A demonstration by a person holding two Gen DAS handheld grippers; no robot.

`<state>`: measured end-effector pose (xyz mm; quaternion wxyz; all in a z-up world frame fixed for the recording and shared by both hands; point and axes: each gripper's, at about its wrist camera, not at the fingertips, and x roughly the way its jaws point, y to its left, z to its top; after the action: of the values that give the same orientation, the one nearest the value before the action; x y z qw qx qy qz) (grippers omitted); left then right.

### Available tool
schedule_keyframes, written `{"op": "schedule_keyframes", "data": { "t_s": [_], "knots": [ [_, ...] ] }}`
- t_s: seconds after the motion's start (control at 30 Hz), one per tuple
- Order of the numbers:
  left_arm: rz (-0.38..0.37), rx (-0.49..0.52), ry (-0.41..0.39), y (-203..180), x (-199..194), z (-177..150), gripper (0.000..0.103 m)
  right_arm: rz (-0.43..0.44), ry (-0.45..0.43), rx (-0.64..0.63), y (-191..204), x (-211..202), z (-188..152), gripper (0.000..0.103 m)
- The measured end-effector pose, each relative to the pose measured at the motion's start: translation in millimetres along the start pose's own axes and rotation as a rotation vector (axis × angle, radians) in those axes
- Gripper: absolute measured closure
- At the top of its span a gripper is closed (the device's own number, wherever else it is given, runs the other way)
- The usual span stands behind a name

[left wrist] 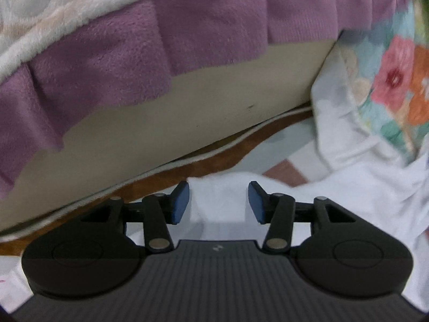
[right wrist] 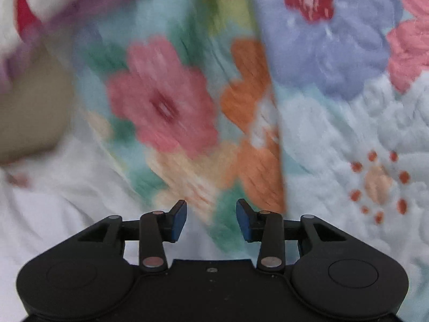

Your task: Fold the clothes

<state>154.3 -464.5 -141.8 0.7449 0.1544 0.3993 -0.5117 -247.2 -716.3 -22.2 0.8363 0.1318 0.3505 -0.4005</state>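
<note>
A white garment [left wrist: 356, 185] lies crumpled on the surface in the left wrist view, with a fold of it [left wrist: 219, 201] between the fingers. My left gripper [left wrist: 218, 202] is open, its blue pads [left wrist: 179, 204] low over this white cloth, not closed on it. In the right wrist view a floral cloth [right wrist: 166, 102] with pink, orange and green flowers hangs or stands up in front, blurred. My right gripper [right wrist: 211, 221] is open, its jaws on either side of the floral cloth's lower part, with white cloth [right wrist: 61, 209] to the left.
A bed or mattress side [left wrist: 161, 128] with a purple frill [left wrist: 134, 56] and a white fleece blanket [left wrist: 53, 18] rises at the left. A brown floor strip [left wrist: 187, 166] runs below it. A light quilted floral blanket [right wrist: 362, 123] fills the right of the right wrist view.
</note>
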Motion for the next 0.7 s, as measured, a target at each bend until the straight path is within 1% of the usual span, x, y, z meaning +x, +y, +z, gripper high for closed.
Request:
{"op": "schedule_keyframes", "data": {
  "t_s": [0.03,0.07,0.1,0.17,0.2,0.27,0.37,0.4,0.47,0.53,0.57,0.6,0.63,0.67,0.7],
  "knots": [
    [-0.032,-0.024,0.002,2.5,1.0,1.2,0.053,0.052,-0.026,-0.002,4.1,-4.1,2.4,0.059],
    [-0.044,-0.043,0.007,2.9,4.3,1.6,0.053,0.110,-0.039,-0.016,10.2,-6.3,5.8,0.059],
    [-0.056,-0.062,0.012,3.3,7.6,2.0,0.053,0.176,-0.028,-0.042,19.3,-4.6,9.5,0.059],
    [-0.042,-0.062,0.016,0.9,13.7,1.7,0.053,0.300,0.039,-0.104,41.2,7.3,14.3,0.059],
    [-0.034,-0.060,0.015,-0.1,16.5,1.6,0.053,0.343,0.079,-0.142,55.6,16.8,14.3,0.059],
    [-0.026,-0.058,0.010,-1.6,20.0,0.6,0.051,0.367,0.137,-0.216,83.9,34.6,11.7,0.059],
    [-0.037,-0.035,0.009,-2.8,19.9,-1.0,0.050,0.377,0.179,-0.301,115.2,50.7,8.7,0.058],
    [-0.035,-0.015,0.014,-3.6,20.3,-2.4,0.050,0.380,0.190,-0.320,122.8,55.6,8.5,0.057],
    [-0.006,0.034,0.024,-6.6,19.9,-6.9,0.050,0.376,0.206,-0.325,129.1,65.9,11.0,0.055],
    [0.005,0.056,0.025,-7.3,20.2,-10.9,0.050,0.355,0.225,-0.330,131.7,81.2,12.2,0.051],
    [0.010,0.066,0.025,-7.6,20.3,-12.9,0.050,0.346,0.244,-0.323,133.6,89.0,10.8,0.047],
    [0.013,0.074,0.022,-8.2,21.0,-13.5,0.050,0.343,0.281,-0.303,136.9,95.7,7.3,0.047],
    [0.021,0.084,0.018,-9.5,21.7,-13.7,0.050,0.343,0.299,-0.295,140.0,98.2,4.5,0.047],
    [0.030,0.095,0.014,-11.7,21.7,-14.1,0.049,0.351,0.283,-0.310,142.7,93.1,3.0,0.057],
    [0.039,0.106,0.011,-13.9,21.6,-14.5,0.051,0.359,0.267,-0.325,145.4,88.0,1.5,0.096]
  ]
}}
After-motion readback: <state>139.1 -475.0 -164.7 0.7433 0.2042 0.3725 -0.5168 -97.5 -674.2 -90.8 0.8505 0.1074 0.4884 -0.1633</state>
